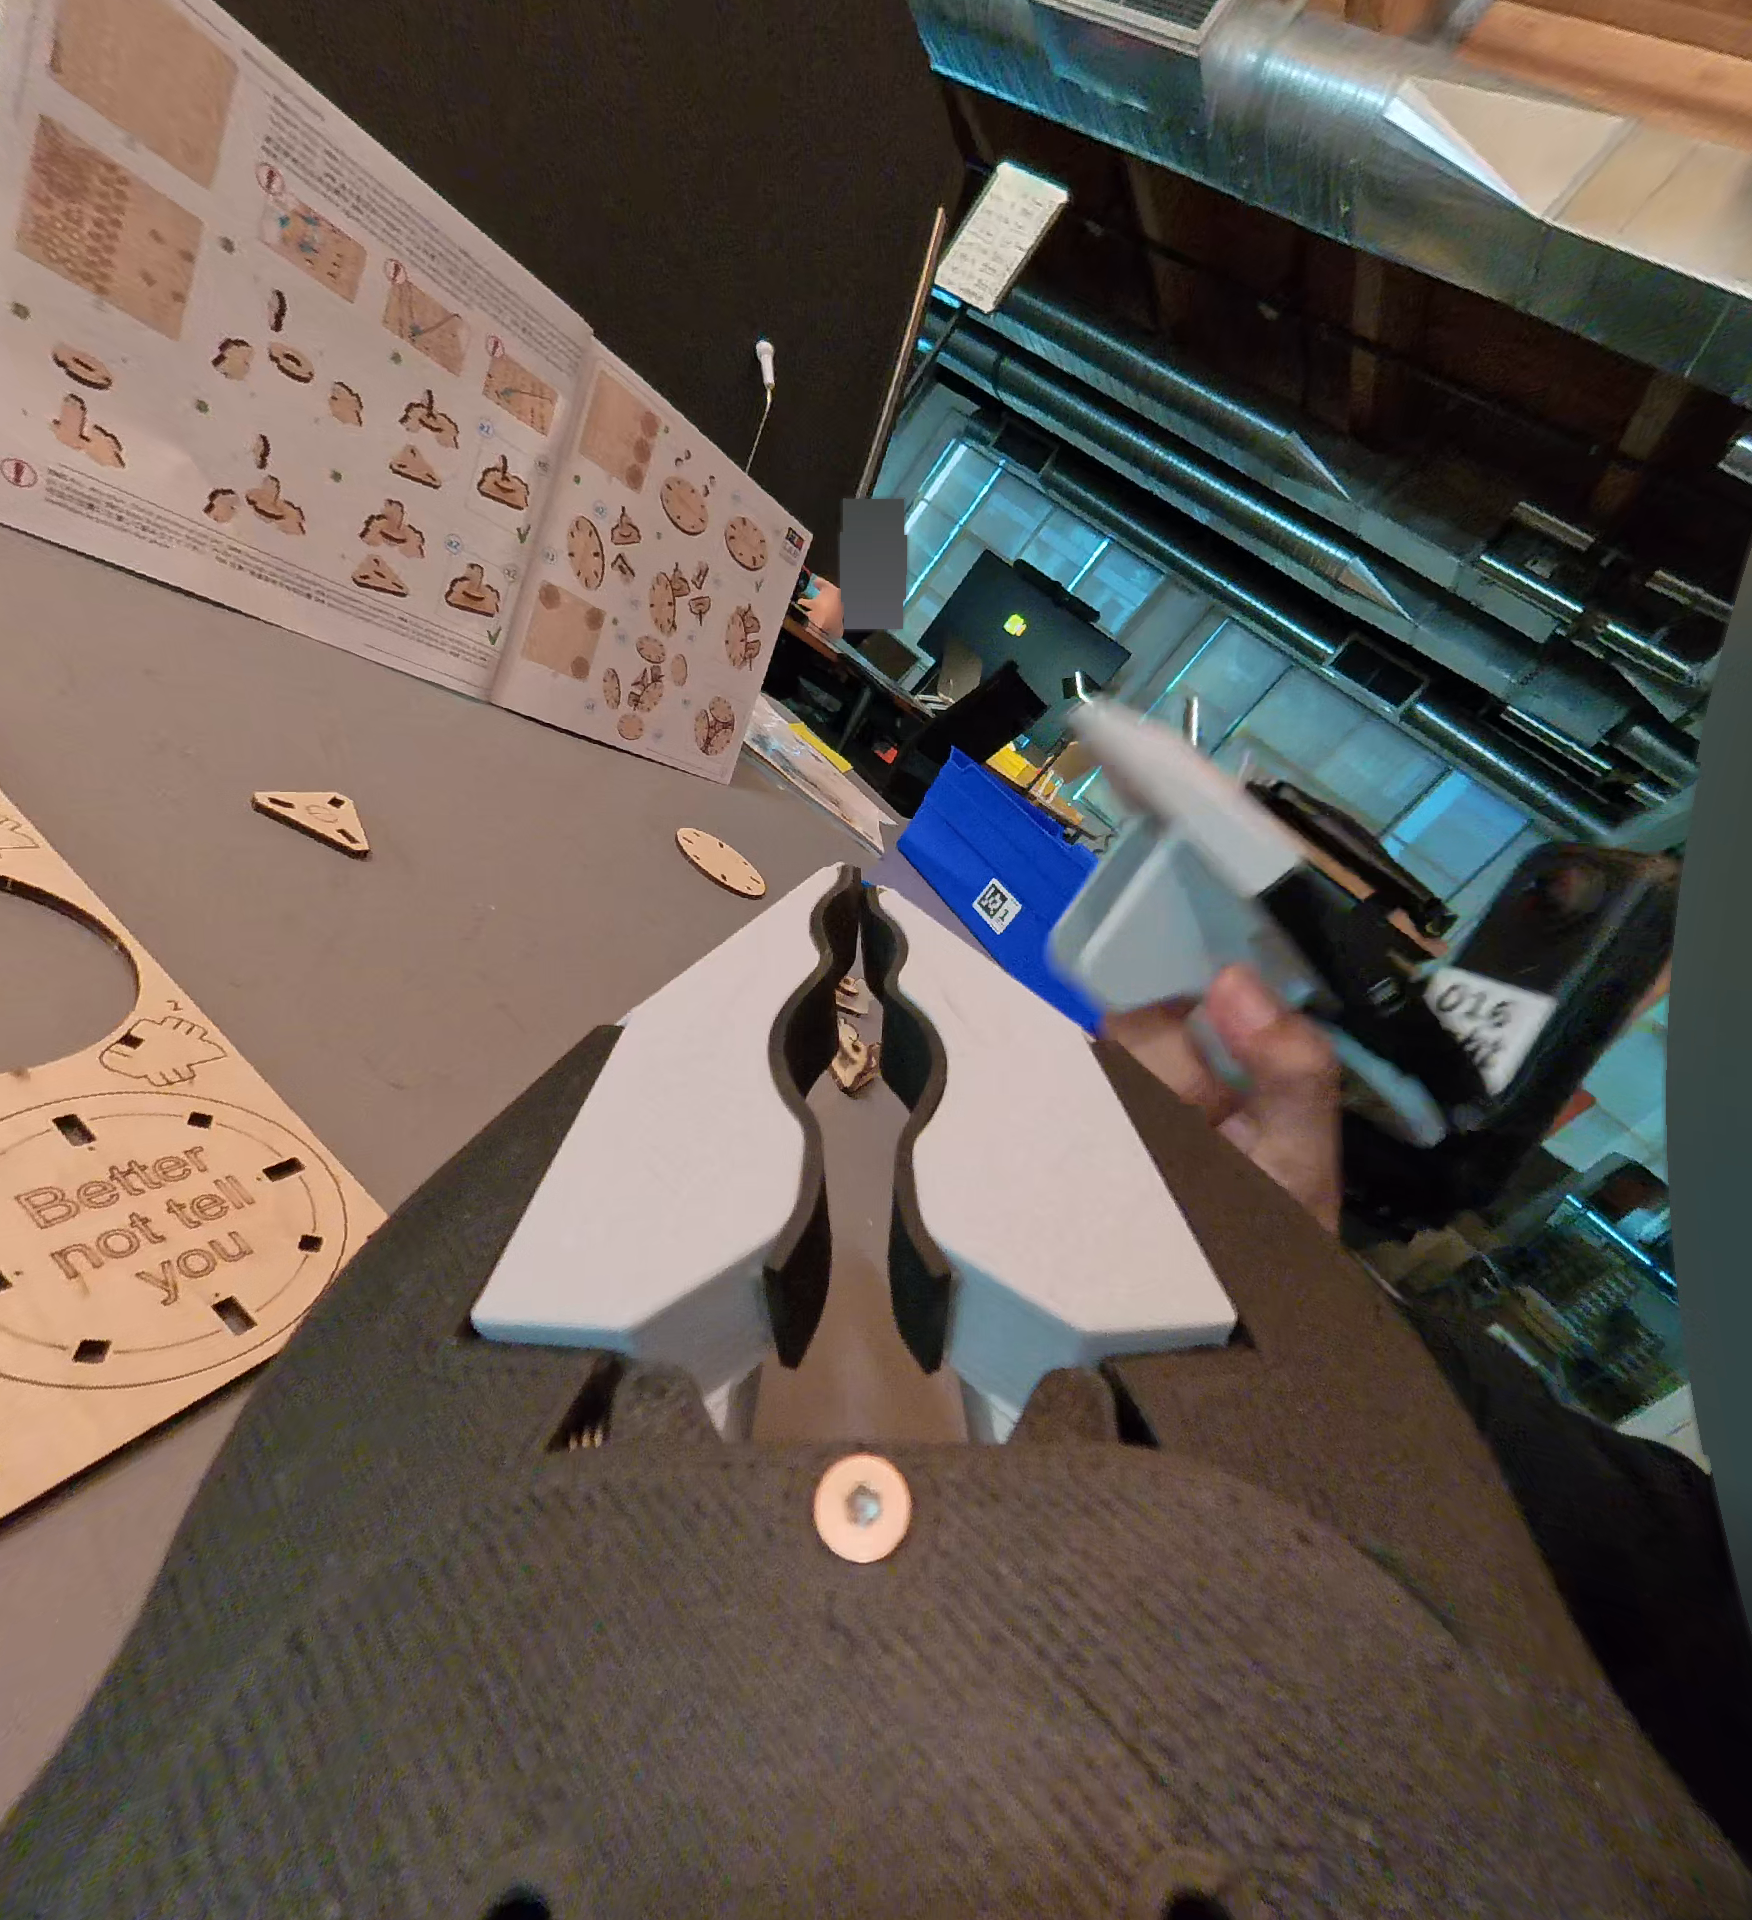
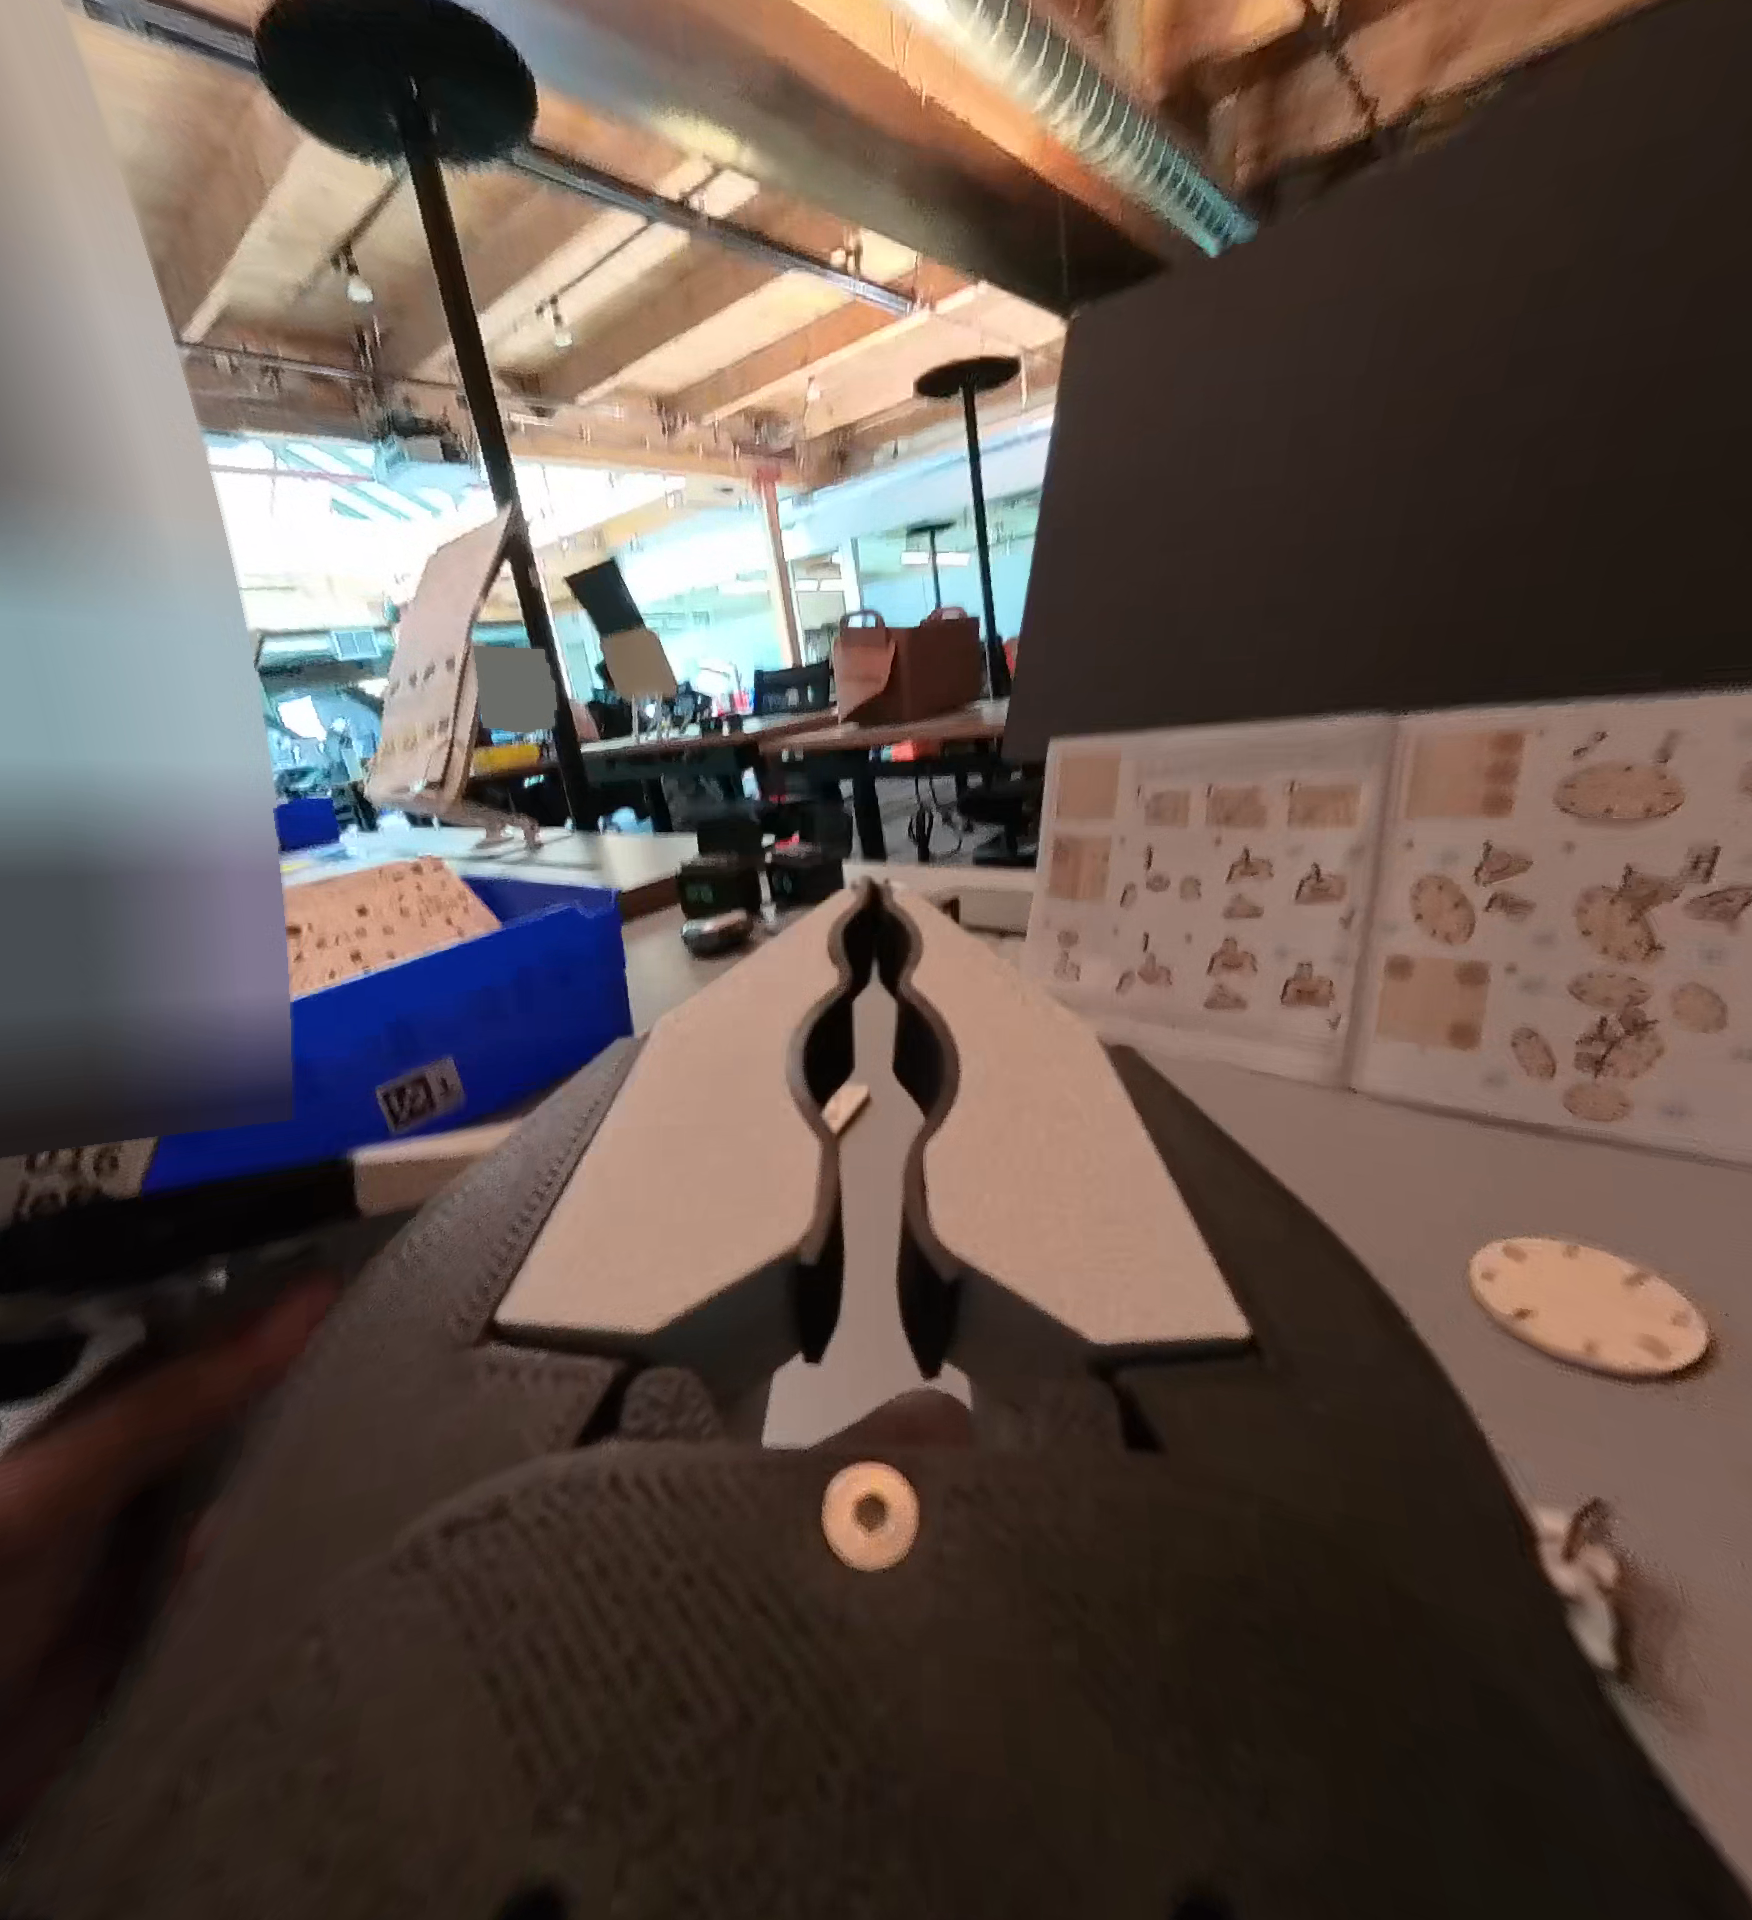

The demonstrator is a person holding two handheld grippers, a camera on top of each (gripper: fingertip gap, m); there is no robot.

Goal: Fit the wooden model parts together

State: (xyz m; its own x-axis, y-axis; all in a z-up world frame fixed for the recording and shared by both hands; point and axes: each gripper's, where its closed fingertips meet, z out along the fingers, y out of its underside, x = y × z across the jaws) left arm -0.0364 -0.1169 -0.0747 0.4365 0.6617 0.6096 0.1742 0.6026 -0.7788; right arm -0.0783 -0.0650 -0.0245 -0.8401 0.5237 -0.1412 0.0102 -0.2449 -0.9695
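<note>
- Grey-fingered left gripper (image 1: 859, 883) hangs over the grey table (image 1: 456, 935), its black-lined fingertips meeting at the front with nothing between them; small pale wooden bits (image 1: 854, 1060) lie on the table below the wavy gap farther back.
- Nearest its tip, a round pale wooden disc with small slots (image 1: 720, 861) lies flat just to the left of it, and a triangular wooden piece with three slots (image 1: 313, 821) lies farther left, well apart.
- A laser-cut plywood sheet with round cut-outs (image 1: 124, 1226) lies flat at the table's left edge.
- An open white instruction booklet with pictures of wooden parts (image 1: 332, 416) stands propped along the table's far edge against a dark panel (image 1: 643, 156).
- A blue plastic bin (image 1: 997, 894) sits past the table's right edge.
- The grey-fingered right gripper (image 2: 877, 894), held in a hand (image 1: 1267, 1081) to the right, is likewise clenched and bare; in its own view the disc (image 2: 1589, 1307) lies to its right and a small wooden sliver (image 2: 844, 1110) under its fingers.
</note>
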